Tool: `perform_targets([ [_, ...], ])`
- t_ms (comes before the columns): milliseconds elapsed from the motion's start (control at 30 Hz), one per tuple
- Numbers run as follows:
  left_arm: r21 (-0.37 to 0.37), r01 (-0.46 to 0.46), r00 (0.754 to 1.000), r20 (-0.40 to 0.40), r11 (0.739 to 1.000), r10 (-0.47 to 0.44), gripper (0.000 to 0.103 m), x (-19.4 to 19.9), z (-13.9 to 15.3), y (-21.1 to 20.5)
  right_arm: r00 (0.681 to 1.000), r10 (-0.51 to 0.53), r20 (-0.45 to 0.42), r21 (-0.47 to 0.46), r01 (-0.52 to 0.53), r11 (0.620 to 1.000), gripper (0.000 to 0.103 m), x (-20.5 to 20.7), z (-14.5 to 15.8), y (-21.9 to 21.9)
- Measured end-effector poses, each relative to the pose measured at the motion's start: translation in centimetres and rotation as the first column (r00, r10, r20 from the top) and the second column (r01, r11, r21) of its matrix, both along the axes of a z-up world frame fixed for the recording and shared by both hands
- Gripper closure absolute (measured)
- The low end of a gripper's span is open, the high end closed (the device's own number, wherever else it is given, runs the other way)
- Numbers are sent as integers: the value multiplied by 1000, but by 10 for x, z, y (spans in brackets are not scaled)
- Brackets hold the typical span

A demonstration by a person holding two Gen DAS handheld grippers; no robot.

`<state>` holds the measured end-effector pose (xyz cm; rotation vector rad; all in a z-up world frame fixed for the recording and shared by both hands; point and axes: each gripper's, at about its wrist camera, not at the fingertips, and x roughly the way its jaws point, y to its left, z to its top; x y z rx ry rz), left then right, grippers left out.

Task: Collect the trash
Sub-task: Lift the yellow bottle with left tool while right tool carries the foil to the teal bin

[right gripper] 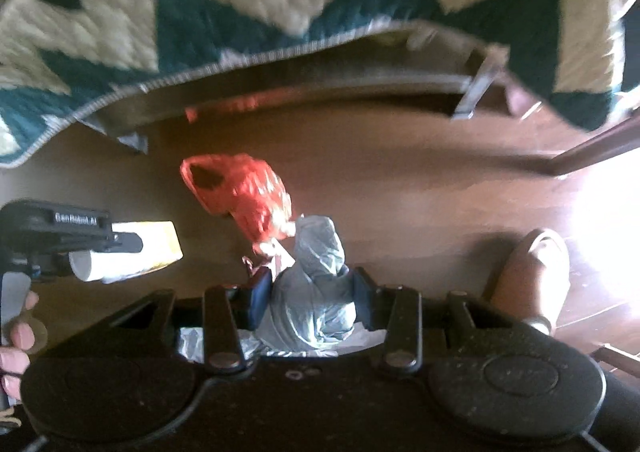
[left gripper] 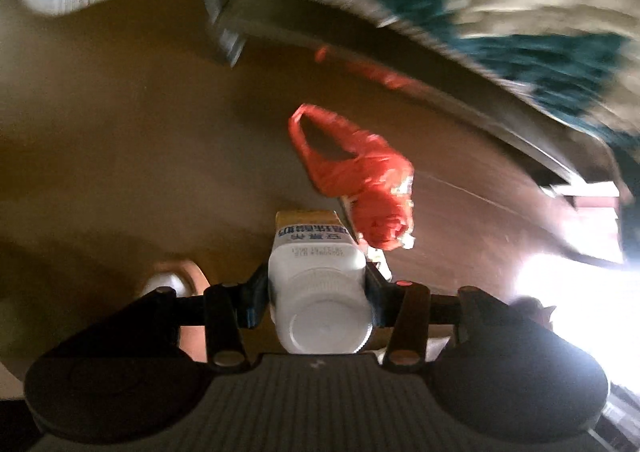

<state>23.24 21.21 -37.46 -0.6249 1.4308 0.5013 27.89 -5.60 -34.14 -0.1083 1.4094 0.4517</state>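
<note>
My left gripper (left gripper: 317, 284) is shut on a white carton with a screw cap and a yellow end (left gripper: 316, 272), held above the wooden floor; it shows from the side in the right wrist view (right gripper: 132, 252). My right gripper (right gripper: 310, 288) is shut on a crumpled grey-blue plastic bag (right gripper: 314, 284). A red plastic bag (left gripper: 352, 172) with an open handle loop lies on the floor just beyond both grippers, also in the right wrist view (right gripper: 240, 192).
A teal and cream quilt (right gripper: 240, 12) hangs over a bed frame (right gripper: 320, 80) with metal legs (left gripper: 224, 28) along the far side. The brown wooden floor (left gripper: 120, 152) has bright glare at right. A shoe (right gripper: 532, 272) is at right.
</note>
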Motion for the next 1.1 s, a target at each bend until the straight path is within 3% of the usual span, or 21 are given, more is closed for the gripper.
perform_targets([
  [200,72,135,980,141,988,-144,56,-14,83,-30,993,3,116,77,-12,997,61,-21,71,-21],
  [533,161,217,897,356,963,-261,56,-39,205,-81,933,2,361,139,-55,989,61,-53,199,-86],
  [733,257,302,803,451,918,-390,56,-44,273,-130,873,-31,486,165,-57,985,61,-64,269,-141],
  [1100,304,397,622,605,866,-497,56,-8,382,-217,720,-139,679,176,24,984,62,-63,383,-234],
])
